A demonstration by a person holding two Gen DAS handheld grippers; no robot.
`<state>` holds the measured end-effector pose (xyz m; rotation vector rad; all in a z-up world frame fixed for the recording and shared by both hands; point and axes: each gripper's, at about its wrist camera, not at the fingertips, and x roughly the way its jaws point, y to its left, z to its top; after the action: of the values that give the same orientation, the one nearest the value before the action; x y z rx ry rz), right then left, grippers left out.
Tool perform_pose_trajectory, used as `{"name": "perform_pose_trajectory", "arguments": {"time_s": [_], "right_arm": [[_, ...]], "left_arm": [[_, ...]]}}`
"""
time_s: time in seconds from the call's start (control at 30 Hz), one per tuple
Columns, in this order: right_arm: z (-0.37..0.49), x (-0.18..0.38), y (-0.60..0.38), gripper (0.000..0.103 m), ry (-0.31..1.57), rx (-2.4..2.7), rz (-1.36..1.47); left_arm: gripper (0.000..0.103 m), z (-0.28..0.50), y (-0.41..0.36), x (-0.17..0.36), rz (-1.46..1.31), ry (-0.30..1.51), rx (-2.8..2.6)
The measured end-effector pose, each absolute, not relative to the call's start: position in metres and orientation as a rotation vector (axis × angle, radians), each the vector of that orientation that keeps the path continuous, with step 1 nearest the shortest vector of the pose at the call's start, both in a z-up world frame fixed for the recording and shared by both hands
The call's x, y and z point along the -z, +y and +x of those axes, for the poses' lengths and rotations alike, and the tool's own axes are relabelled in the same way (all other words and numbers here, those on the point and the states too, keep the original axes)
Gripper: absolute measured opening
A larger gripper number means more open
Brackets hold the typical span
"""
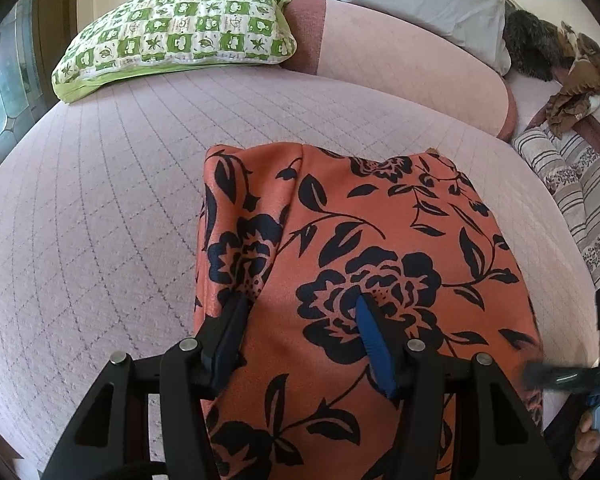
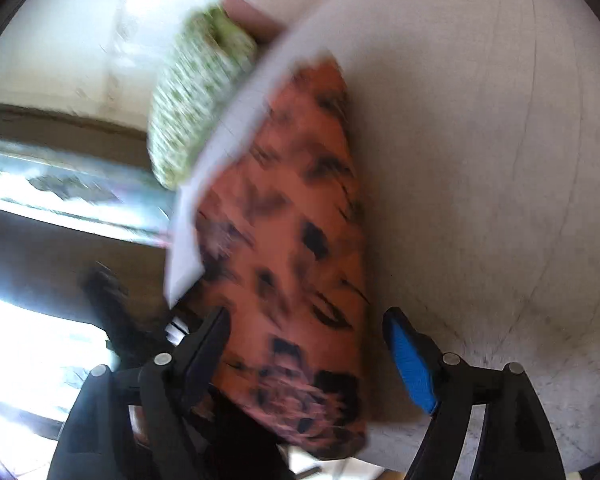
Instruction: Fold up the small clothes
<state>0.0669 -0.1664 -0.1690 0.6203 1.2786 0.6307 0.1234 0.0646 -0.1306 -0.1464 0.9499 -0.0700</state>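
An orange garment with a black flower print (image 1: pixel 364 248) lies folded lengthwise on the pink quilted bed (image 1: pixel 100 200). My left gripper (image 1: pixel 300 304) is open, its fingers apart and resting on the near part of the cloth, with a raised fold by the left finger (image 1: pixel 228 328). In the right wrist view, which is tilted and blurred, the same garment (image 2: pixel 292 240) lies between the fingers of my open right gripper (image 2: pixel 306 318). The blue pad (image 2: pixel 412 368) is apart from the cloth. The right gripper also shows blurred in the left wrist view (image 1: pixel 568 376), at the garment's right edge.
A green and white checked pillow (image 1: pixel 180 32) lies at the bed's far left, and also shows in the right wrist view (image 2: pixel 196 100). A pink bolster (image 1: pixel 400 60), a grey pillow (image 1: pixel 432 0), a striped cloth (image 1: pixel 576 192) and brown clothes (image 1: pixel 580 76) lie at the far right.
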Motion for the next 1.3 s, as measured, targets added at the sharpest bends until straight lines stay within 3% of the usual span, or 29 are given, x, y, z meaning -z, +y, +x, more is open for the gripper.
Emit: {"name": "perform_pose_trajectory", "arguments": {"time_s": [0.13, 0.23, 0.3, 0.53, 0.67, 0.77, 0.9, 0.97, 1.03, 1.2, 1.3], "right_arm": [[0.06, 0.144, -0.159, 0.029, 1.224, -0.619, 0.511], [0.066, 0.161, -0.159, 0.047, 1.279, -0.59, 0.487], [0.06, 0.146, -0.165, 0.07, 1.219, -0.584, 0.467], [0.063, 0.082, -0.147, 0.072, 1.014, -0.64, 0.378], [0.076, 0.086, -0.117, 0.072, 1.037, -0.677, 0.35], [0.081, 0.095, -0.107, 0.072, 1.061, -0.69, 0.362], [0.088, 0.102, -0.097, 0.072, 1.098, -0.694, 0.352], [0.09, 0.098, -0.098, 0.073, 1.069, -0.708, 0.352], [0.098, 0.106, -0.097, 0.083, 1.092, -0.68, 0.347], [0.107, 0.119, -0.1, 0.085, 1.144, -0.697, 0.362], [0.109, 0.121, -0.101, 0.085, 1.15, -0.709, 0.379]], "left_arm": [[0.058, 0.12, 0.073, 0.122, -0.19, 0.948, 0.098], [0.059, 0.105, 0.097, 0.1, -0.341, 0.901, 0.136], [0.071, 0.085, 0.12, 0.091, -0.427, 0.858, 0.108], [0.069, 0.036, 0.147, 0.123, -0.587, 0.995, 0.121], [0.051, 0.032, 0.137, 0.133, -0.578, 1.041, 0.156], [0.019, 0.031, 0.136, 0.149, -0.552, 1.073, 0.146], [0.013, 0.028, 0.149, 0.15, -0.653, 1.067, 0.165], [0.017, 0.032, 0.15, 0.161, -0.675, 1.103, 0.163], [0.019, 0.038, 0.15, 0.156, -0.658, 1.127, 0.167], [0.064, 0.058, 0.143, 0.097, -0.481, 0.98, 0.195], [0.064, 0.108, 0.147, 0.094, -0.477, 0.969, 0.213]]}}
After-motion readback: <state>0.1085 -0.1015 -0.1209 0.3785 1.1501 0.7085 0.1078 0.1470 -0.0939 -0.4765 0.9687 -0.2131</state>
